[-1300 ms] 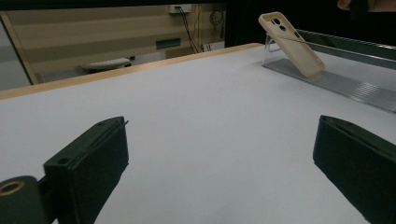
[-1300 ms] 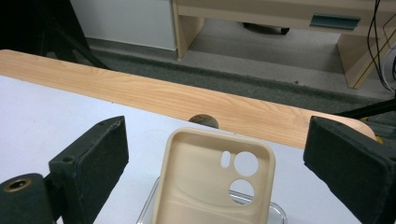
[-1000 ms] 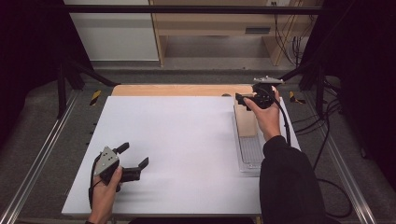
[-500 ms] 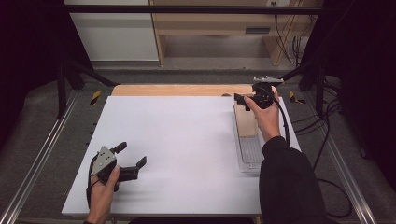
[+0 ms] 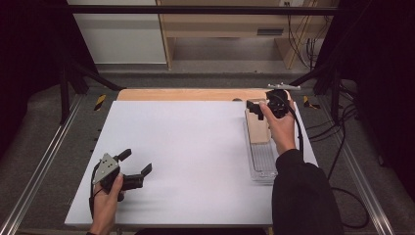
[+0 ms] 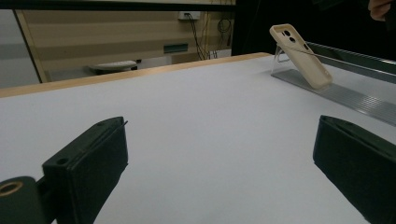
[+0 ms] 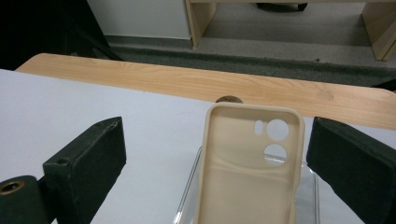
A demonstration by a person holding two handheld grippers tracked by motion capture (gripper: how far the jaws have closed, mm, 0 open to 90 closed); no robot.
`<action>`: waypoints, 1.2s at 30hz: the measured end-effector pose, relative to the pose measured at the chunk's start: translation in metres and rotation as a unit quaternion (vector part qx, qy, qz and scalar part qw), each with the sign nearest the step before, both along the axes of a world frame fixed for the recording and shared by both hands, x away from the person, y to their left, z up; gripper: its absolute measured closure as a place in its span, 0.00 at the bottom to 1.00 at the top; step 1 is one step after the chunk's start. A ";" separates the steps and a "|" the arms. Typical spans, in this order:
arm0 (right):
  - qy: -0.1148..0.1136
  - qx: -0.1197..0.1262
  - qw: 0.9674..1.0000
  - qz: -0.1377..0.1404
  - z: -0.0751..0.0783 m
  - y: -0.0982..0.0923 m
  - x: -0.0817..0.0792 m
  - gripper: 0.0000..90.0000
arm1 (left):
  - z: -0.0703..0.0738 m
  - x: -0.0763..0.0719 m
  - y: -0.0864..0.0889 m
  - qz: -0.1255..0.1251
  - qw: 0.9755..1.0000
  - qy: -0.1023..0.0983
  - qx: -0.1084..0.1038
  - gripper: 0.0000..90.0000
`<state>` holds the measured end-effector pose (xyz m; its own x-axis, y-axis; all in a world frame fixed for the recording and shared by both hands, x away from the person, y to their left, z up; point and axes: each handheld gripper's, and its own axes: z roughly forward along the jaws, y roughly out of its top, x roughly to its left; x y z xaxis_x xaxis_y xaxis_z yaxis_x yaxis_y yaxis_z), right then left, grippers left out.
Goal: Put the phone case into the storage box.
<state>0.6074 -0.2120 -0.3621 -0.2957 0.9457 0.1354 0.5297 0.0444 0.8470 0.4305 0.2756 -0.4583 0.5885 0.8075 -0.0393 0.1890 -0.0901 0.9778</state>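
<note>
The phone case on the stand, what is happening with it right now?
A person holds a gripper in each hand at a white table. The right gripper is at the top of a beige phone case, which leans tilted on a clear ribbed stand near the table's right edge. Its fingers are apart on either side of the case and do not touch it. The left gripper is open too, low over the near left part of the table, holding nothing.

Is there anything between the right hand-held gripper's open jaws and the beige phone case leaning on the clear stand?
Nothing visible. In the right gripper view the phone case stands directly ahead, between the open jaws of the right hand-held gripper, with clear gaps on both sides. It leans on the clear stand.
</note>
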 end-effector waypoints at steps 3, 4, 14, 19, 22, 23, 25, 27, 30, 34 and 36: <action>-0.005 0.002 1.000 -0.001 0.000 0.001 -0.008 0.06 | 0.000 0.000 0.000 0.001 1.000 -0.001 0.003 0.03; -0.008 0.004 1.000 0.001 0.000 0.002 -0.010 0.06 | 0.000 0.000 0.000 0.002 1.000 -0.002 0.005 0.03; -0.023 0.014 1.000 0.010 0.006 -0.005 -0.019 0.06 | -0.002 0.000 -0.007 -0.001 1.000 -0.003 0.022 0.03; -0.030 0.031 0.999 0.006 0.008 -0.013 -0.022 0.07 | -0.003 -0.006 -0.004 0.009 1.000 -0.006 0.022 0.03; -0.034 0.036 0.999 0.005 0.010 -0.017 -0.025 0.07 | -0.001 -0.008 0.004 0.023 1.000 -0.013 0.007 0.03; -0.037 0.036 0.999 0.007 0.011 -0.018 -0.027 0.07 | 0.000 -0.009 0.007 0.028 0.999 -0.015 0.002 0.03; -0.048 0.038 0.998 0.009 0.017 -0.023 -0.033 0.07 | 0.000 -0.009 0.013 0.034 0.999 -0.014 -0.008 0.03; -0.056 0.043 0.997 0.010 0.020 -0.027 -0.037 0.07 | -0.002 -0.008 0.016 0.037 0.999 -0.009 -0.013 0.03; -0.063 0.050 0.997 0.010 0.023 -0.034 -0.044 0.07 | -0.001 -0.007 0.017 0.037 0.999 -0.007 -0.015 0.03; -0.071 0.054 0.996 0.009 0.023 -0.040 -0.050 0.06 | 0.001 -0.008 0.015 0.031 0.999 -0.011 -0.014 0.02; -0.071 0.051 0.996 0.008 0.023 -0.042 -0.053 0.06 | 0.000 -0.007 0.015 0.030 0.999 -0.009 -0.012 0.02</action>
